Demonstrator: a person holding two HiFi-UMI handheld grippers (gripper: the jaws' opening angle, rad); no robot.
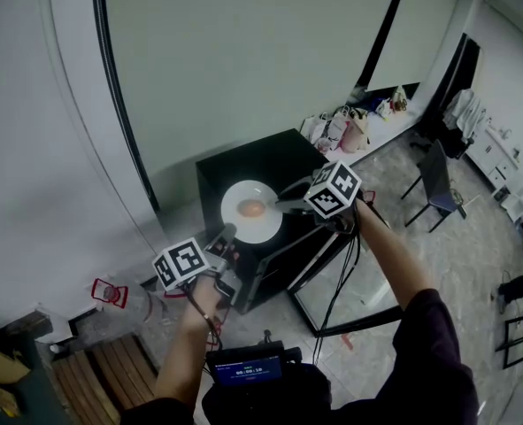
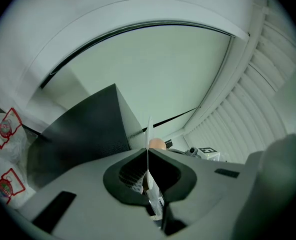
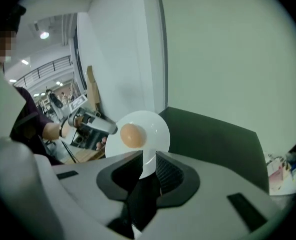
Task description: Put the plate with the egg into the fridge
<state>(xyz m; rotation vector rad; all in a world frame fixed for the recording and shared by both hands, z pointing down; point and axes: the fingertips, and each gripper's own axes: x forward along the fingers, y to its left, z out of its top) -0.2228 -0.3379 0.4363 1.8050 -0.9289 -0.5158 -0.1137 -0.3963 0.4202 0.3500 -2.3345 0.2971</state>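
Our right gripper (image 3: 149,160) pinches the near rim of the white plate (image 3: 155,129), and the egg (image 3: 131,135) sits on the plate just beyond its jaws, a little to their left. Across the plate, our left gripper (image 2: 149,159) has its jaws pressed together on the opposite rim, as far as we can tell; the plate shows edge-on between them. Both grippers hold the plate over the black fridge (image 1: 270,162), which lies below and ahead of them.

White round plate (image 1: 267,227) sits between the tongs, with the left gripper (image 1: 224,235) clamped on its left rim and the right gripper (image 1: 289,205) on its right. A brown egg (image 1: 253,208) lies on it, and the black box-shaped fridge (image 1: 261,162) stands just beyond both tongs.
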